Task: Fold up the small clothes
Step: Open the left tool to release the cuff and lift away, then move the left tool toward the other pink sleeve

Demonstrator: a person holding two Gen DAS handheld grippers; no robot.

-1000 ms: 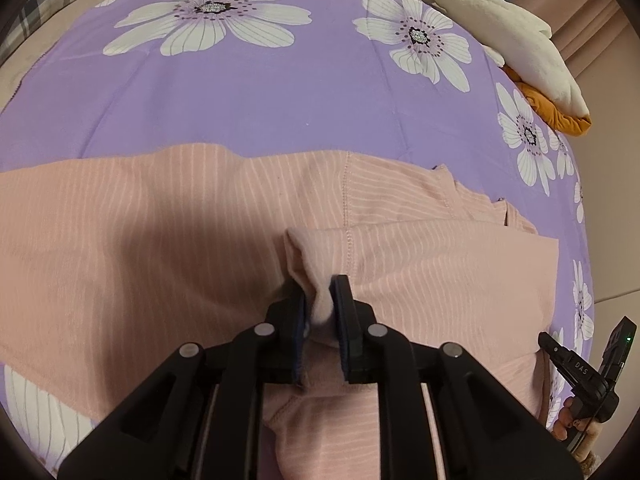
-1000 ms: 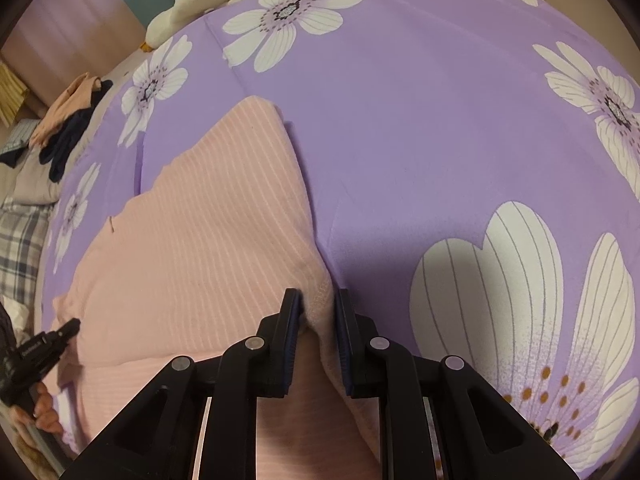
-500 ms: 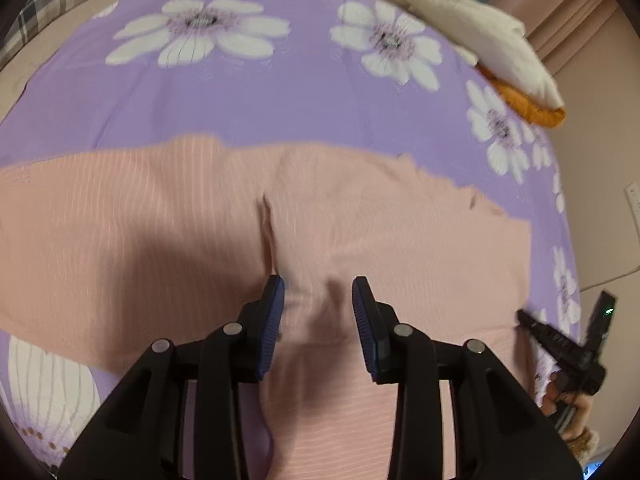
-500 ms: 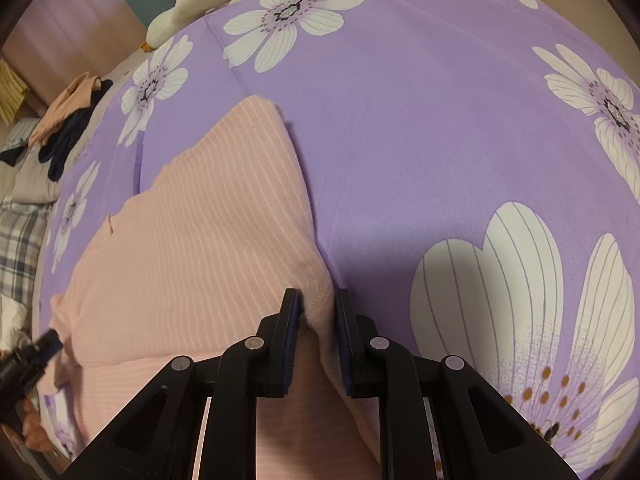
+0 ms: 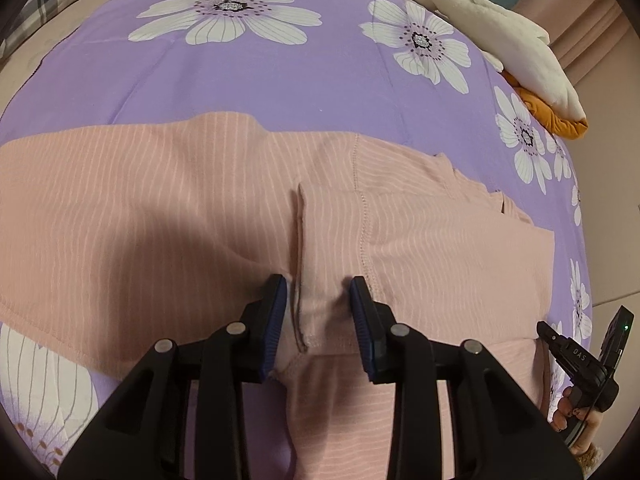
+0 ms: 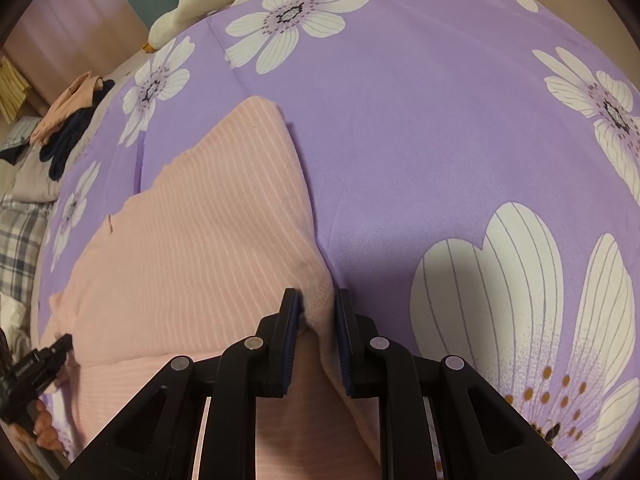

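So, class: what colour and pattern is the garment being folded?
Pink garment with thin white stripes, clearest in the left wrist view.

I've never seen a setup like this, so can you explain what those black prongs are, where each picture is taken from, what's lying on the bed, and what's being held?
The black prongs are hand-held grippers: a person carries one in each hand, and a wide-angle camera on each looks forward along its two fingers. One picture comes from the left gripper, the other from the right gripper. Each also glimpses the other tool in a hand at its edge. A pink striped garment lies spread on a purple flowered bedsheet, with a cream blanket at the far edge and a small heap of other clothes off to the side. The right gripper pinches an edge of the garment. The left one's jaws have just been opening; a folded flap lies loose between them.
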